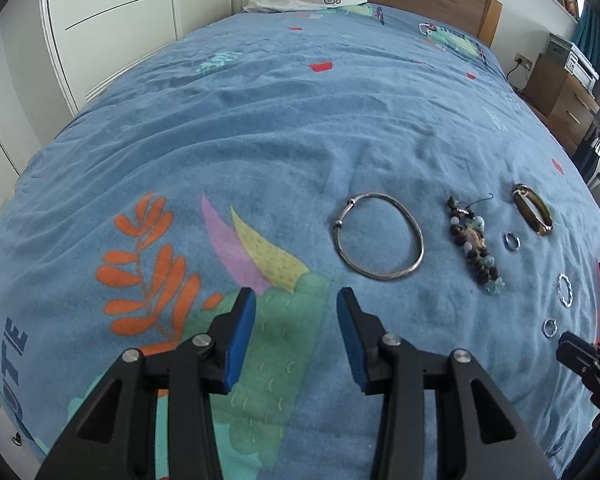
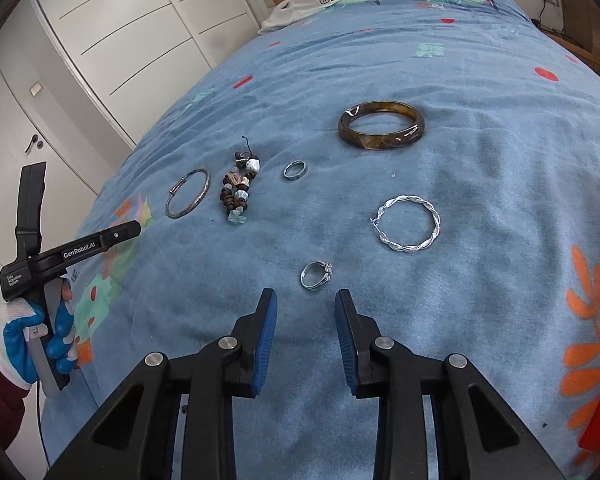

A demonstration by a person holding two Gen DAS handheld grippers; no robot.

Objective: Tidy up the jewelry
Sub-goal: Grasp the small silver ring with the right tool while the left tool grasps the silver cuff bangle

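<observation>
Right wrist view: the right tongs (image 2: 306, 308) are seen parted to a moderate gap with nothing between the blue pads, poised above the blue bedspread (image 2: 460, 152) and aimed at a small silver ring with a stone setting (image 2: 316, 275), which lies flat just ahead of the tips. A twisted silver hoop (image 2: 406, 225) is noted near the ring, with a plain band ring (image 2: 294, 169), a brown bangle (image 2: 381, 124), a beaded bracelet (image 2: 238, 192) and a thin silver bangle (image 2: 188, 193) set farther off, all apart from one another. From the left wrist view, the left tongs (image 1: 296, 308) are observed wider open and empty, over printed fabric short of the thin silver bangle; a gloved hand (image 2: 32, 340) is seen holding that tool. The step in hand is judged to be the pickup of the stone-set ring. It is advised that the tips be lowered astride the band, one pad on each side, and pressed lightly into the soft cover before closing, since a flat ring on plush cloth is liable to slip or tip aside. Snagging of the neighbouring hoop should be avoided.
</observation>
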